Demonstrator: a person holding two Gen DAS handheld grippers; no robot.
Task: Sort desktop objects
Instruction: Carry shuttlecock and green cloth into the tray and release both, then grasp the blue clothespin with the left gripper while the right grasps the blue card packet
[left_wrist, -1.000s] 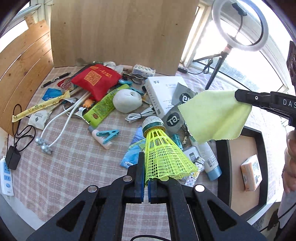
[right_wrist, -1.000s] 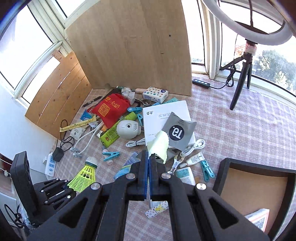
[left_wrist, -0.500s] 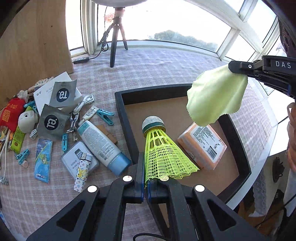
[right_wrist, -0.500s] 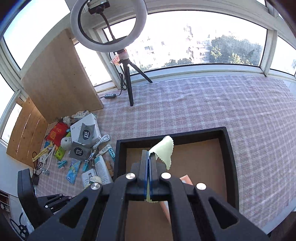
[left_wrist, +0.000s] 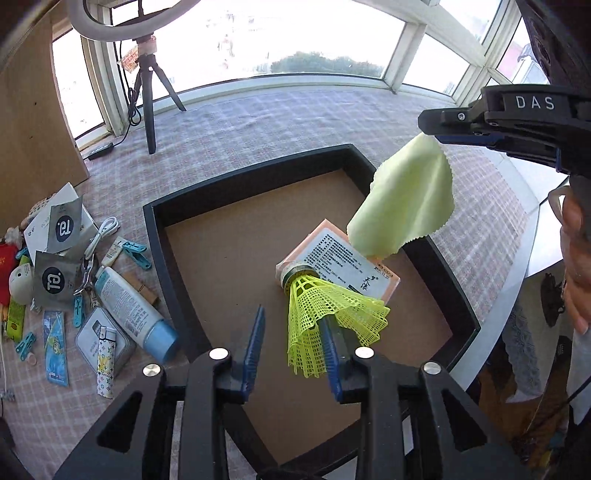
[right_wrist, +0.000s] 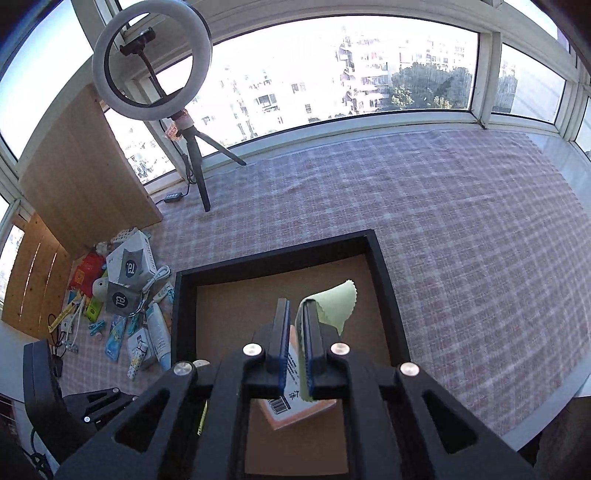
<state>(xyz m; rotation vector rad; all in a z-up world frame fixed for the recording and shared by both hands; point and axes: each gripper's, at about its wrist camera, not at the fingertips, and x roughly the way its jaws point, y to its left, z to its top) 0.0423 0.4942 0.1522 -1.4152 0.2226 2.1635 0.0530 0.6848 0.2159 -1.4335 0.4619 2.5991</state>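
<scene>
A black tray (left_wrist: 159, 236) with a brown floor holds an orange pack (left_wrist: 343, 262). My left gripper (left_wrist: 291, 317) hangs over the tray and its jaws are opening. The yellow shuttlecock (left_wrist: 325, 306) is no longer pinched. Its skirt drapes over the right finger, and its cork points at the pack. In the right wrist view my right gripper (right_wrist: 295, 302) is also over the tray (right_wrist: 181, 295) above the pack (right_wrist: 291, 410). Its jaws are opening with a gap between them. The pale green cloth (right_wrist: 332, 302) clings to the right finger; the left wrist view shows the cloth (left_wrist: 406, 206) hanging from that gripper (left_wrist: 443, 127).
Left of the tray lies the clutter: a white and blue tube (left_wrist: 129, 302), grey sachets (left_wrist: 55, 280), blue clips, a white box. A ring light on a tripod (left_wrist: 147, 92) stands at the back beside a wooden board. A person's hand (left_wrist: 576, 258) shows at the right.
Both grippers have opened their jaws over the tray. The shuttlecock, upright in the left grip before, has tipped onto the right finger. The cloth now hangs from one right finger.
</scene>
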